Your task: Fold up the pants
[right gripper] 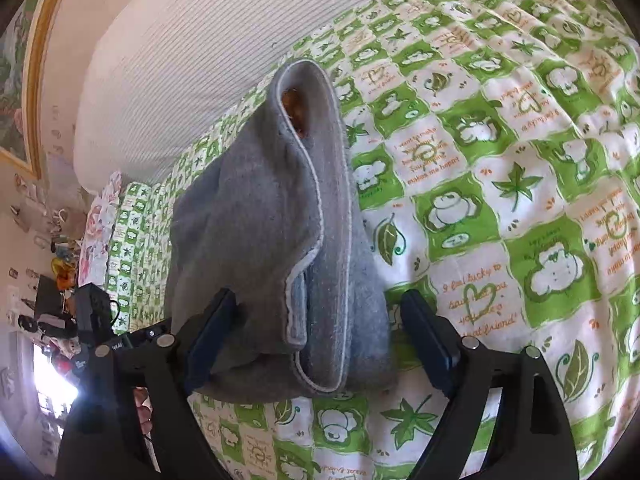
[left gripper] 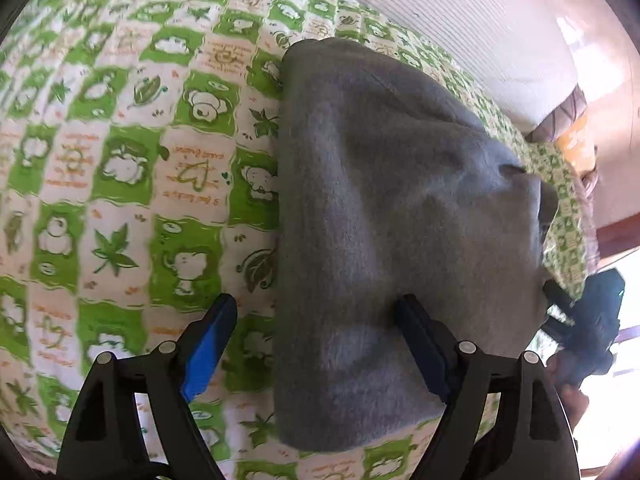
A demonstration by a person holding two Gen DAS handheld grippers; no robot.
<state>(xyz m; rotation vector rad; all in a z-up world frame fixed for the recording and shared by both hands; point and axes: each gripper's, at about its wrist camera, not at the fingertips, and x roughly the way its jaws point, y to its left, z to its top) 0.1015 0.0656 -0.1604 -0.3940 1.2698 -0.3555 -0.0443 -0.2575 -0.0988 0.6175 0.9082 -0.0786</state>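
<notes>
While folded on the green-checked bedspread [left gripper: 120,168], gray pants [left gripper: 380,208] between both wide-apart grippers, left gripper [left gripper: 320,344], right gripper [right gripper: 320,340]

bed [left gripper: 120,160] | green-white checked sheet | on it: folded grey pants [left gripper: 380,220], white bolster [right gripper: 200,60]

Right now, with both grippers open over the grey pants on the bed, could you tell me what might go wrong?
1. The left gripper straddles only the pants' side edge; closing there might pinch just the top layer and peel the fold open.
2. The right gripper spans a bulky end with a loose hem; a shallow grab could slip.
3. Either pinch could also catch the green-checked bedsheet.
</notes>
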